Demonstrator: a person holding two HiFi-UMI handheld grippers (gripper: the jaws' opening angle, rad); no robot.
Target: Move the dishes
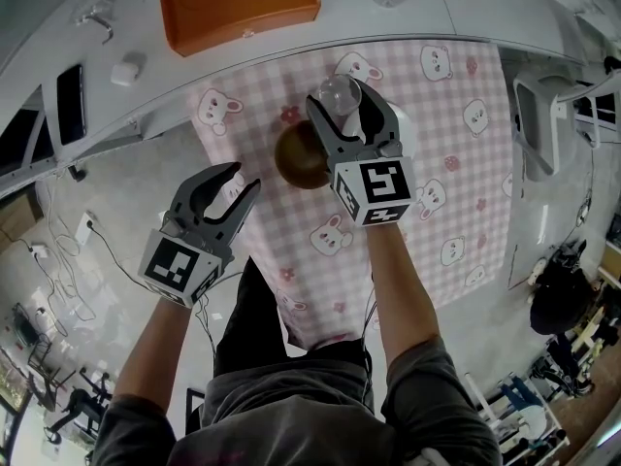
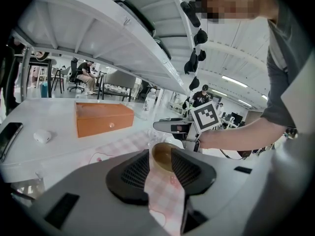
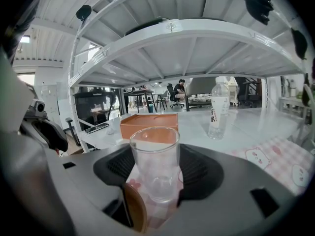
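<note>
Right gripper view has the right tongs (image 3: 155,168) clenched on a clear glass (image 3: 154,154), a ribbed pad against each side of its lower half and the rim standing above them. Head view puts that glass over the far part of the pink checked cloth (image 1: 456,144) on the table (image 1: 408,22). A brown bowl (image 1: 301,155) sits on the cloth just beside it, to the near left. Whether the glass's foot rests on the cloth or is just clear of it, I cannot tell. The left tongs (image 1: 245,177) are spread and empty near the cloth's left edge, short of the bowl. In the left gripper view the bowl shows beyond the gap between the pads. An orange box (image 1: 240,6) and a bottle (image 3: 217,109) stand farther back, off the cloth. The glass looks light, stiff, slick and breakable, with a thin wall. A low-to-middle hold like this one seems right, squeezed only enough to stop it sliding and carried upright. The bowl looks rigid, smooth and rounded, probably the heavier piece. Its body seems too wide to span, so I would pinch the rim, one pad inside and one outside, and watch for tipping.
</note>
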